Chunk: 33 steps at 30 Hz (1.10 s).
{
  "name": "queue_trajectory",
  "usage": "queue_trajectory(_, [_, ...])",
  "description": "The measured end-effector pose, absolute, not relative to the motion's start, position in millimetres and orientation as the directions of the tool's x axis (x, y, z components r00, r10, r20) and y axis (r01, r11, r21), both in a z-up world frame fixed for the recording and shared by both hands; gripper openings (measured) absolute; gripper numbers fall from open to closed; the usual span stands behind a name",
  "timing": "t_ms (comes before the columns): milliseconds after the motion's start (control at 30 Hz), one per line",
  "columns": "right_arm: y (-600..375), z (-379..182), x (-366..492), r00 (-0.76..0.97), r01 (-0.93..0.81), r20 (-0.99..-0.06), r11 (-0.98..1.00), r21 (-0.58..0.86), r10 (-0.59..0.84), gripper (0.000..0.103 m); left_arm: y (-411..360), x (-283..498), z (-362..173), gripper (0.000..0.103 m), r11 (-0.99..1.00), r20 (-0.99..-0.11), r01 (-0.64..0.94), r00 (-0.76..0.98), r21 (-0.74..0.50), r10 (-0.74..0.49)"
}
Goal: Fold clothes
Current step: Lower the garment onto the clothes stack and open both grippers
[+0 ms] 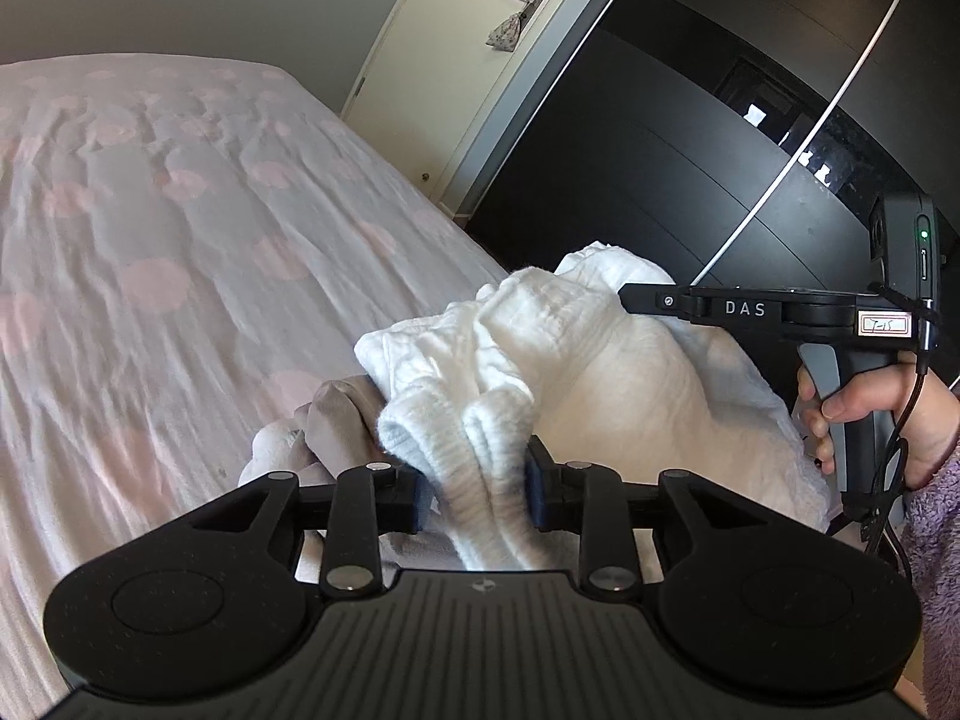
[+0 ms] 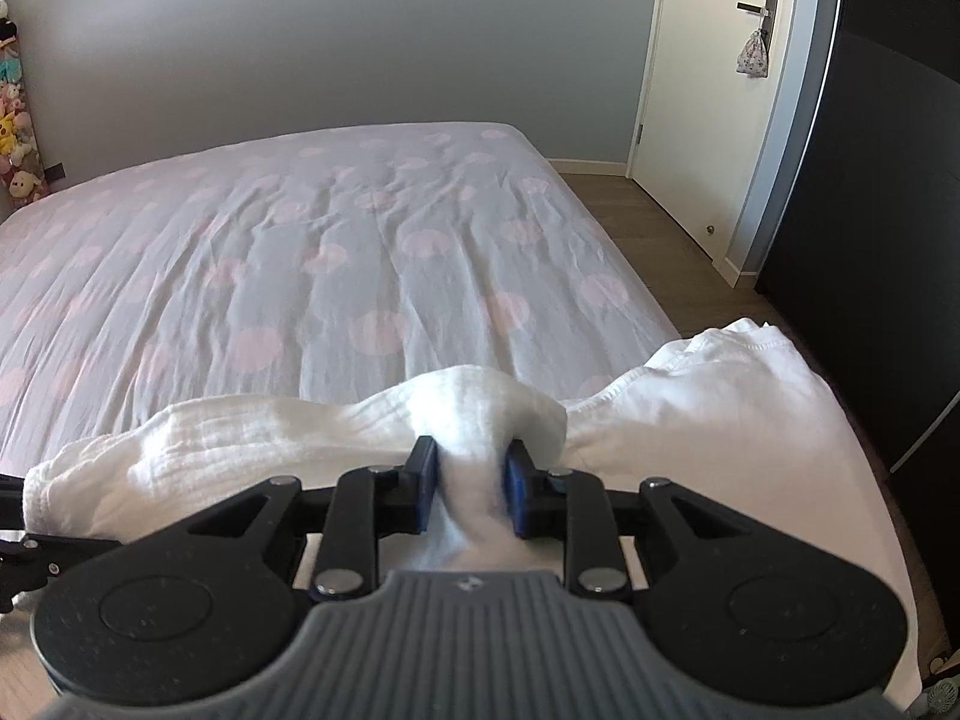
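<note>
A white crinkled garment (image 1: 600,360) lies bunched at the near right corner of the bed (image 1: 180,228). My left gripper (image 1: 480,483) is shut on a thick fold of it, with cloth filling the gap between the blue pads. In the right wrist view the same garment (image 2: 240,438) stretches across the near edge of the bed (image 2: 300,240). There my right gripper (image 2: 468,480) is shut on a gathered ridge of it. The left wrist view shows the right gripper (image 1: 627,299) from the side, its tip buried in the cloth, held by a hand (image 1: 852,414) in a purple fleece sleeve.
A grey cloth lump (image 1: 327,420) sits just left of the garment. The bed's pink-dotted sheet spreads wide ahead. A black wardrobe (image 2: 888,210) stands to the right across a strip of wooden floor (image 2: 672,252), with a white door (image 2: 708,108) beyond. Plush toys (image 2: 15,120) hang at far left.
</note>
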State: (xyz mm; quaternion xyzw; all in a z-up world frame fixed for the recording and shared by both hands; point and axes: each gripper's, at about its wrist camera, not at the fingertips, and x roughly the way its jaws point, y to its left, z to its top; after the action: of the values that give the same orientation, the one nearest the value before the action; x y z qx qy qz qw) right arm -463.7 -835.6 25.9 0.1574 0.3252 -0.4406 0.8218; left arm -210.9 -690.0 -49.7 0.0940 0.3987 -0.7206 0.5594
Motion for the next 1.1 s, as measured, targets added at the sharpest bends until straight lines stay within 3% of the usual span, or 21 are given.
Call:
queue_trajectory(67, [-830.8,35.5,-469.1,0.416,0.834,-0.649,0.552,-0.008,-0.638,0.037,-681.2,-208.8,-39.3,0.042,-0.052,-0.581,0.891,-0.338,-0.452,-0.74])
queue_trajectory(167, [-813.4,55.0,-480.4,0.423,0.837,-0.606,0.547,-0.024,-0.673,0.037,-662.8,-205.6,-21.3,0.051,-0.042,-0.57,0.917,-0.281,-0.396,-0.772])
queue_trajectory(433, [-731.4,76.3,-523.4,0.496,0.802,-0.543,0.597,-0.013,-0.678,0.038,-625.7,-236.2,8.9,0.051,-0.129,-0.529,0.947,-0.275,-0.296,-0.803])
queue_trajectory(567, [-701.9,54.3,-532.8,0.485,0.795,-0.571,0.605,-0.025,-0.662,0.051,-617.5,-275.8,8.1,0.051,-0.235,-0.532,0.94,-0.335,-0.249,-0.778])
queue_trajectory(667, [-700.3,25.6,-539.4,0.429,0.816,-0.617,0.576,-0.047,-0.66,0.05,-623.0,-297.4,-7.6,0.051,-0.251,-0.577,0.935,-0.351,-0.249,-0.737])
queue_trajectory(833, [-719.2,-9.4,-562.5,0.39,0.875,-0.664,0.482,0.05,-0.638,0.043,-630.2,-313.7,-18.4,0.05,-0.254,-0.62,0.951,-0.308,-0.177,-0.722])
queue_trajectory(1100, [-685.2,20.8,-575.2,0.421,0.898,-0.539,0.419,0.133,-0.73,0.046,-600.0,-311.7,14.7,0.05,-0.195,-0.587,0.975,-0.219,-0.105,-0.779])
